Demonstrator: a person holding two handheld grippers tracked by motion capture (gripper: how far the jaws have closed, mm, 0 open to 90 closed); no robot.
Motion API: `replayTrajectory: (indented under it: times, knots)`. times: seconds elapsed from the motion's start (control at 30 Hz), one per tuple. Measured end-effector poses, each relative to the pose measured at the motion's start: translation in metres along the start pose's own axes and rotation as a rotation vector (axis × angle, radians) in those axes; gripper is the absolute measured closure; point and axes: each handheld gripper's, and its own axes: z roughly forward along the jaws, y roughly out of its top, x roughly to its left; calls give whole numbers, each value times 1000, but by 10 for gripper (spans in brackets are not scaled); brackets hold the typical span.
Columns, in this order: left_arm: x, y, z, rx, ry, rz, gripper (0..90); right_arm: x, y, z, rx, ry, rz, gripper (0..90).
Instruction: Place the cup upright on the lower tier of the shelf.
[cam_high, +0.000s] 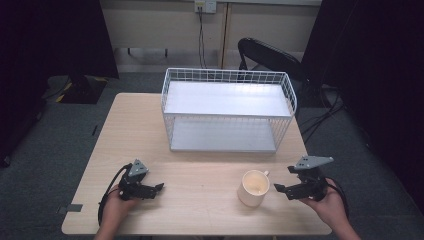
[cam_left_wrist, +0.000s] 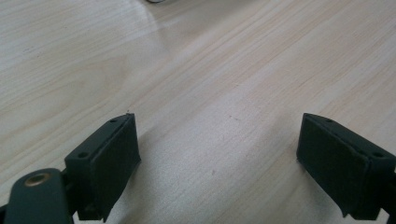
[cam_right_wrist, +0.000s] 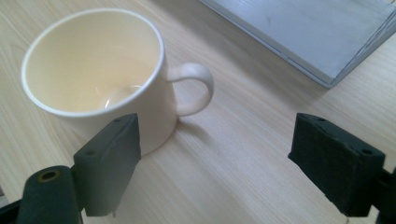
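Your right tongs (cam_high: 281, 190) stand wide open and empty, just beside the cream mug (cam_high: 254, 188) at the tabletop's (cam_high: 200, 160) five o'clock; left tongs (cam_high: 156, 189) are wide open and empty too. Closing off-centre near the handle (cam_right_wrist: 196, 86) could tip or spin the mug.

The high view looks forward and down from above the person's side, taking in the whole table (cam_high: 200, 150) from well back. The left gripper view rides low on the left gripper (cam_left_wrist: 217, 154), facing bare wood just ahead of its spread jaws. The right gripper view sits close behind the right gripper (cam_right_wrist: 215, 158), facing the cream mug (cam_right_wrist: 93, 70) near its jaws and the wire rack (cam_right_wrist: 317, 32) beyond, both shared with the high view.
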Motion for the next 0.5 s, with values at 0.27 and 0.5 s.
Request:
replayTrajectory:
  times: [0.27,0.5]
  knots:
    - [0,0,0,0,0,1,126,4,14,-1,-8,20,-16,157]
    - [0,0,0,0,0,1,126,11,24,4,-10,33,-30,157]
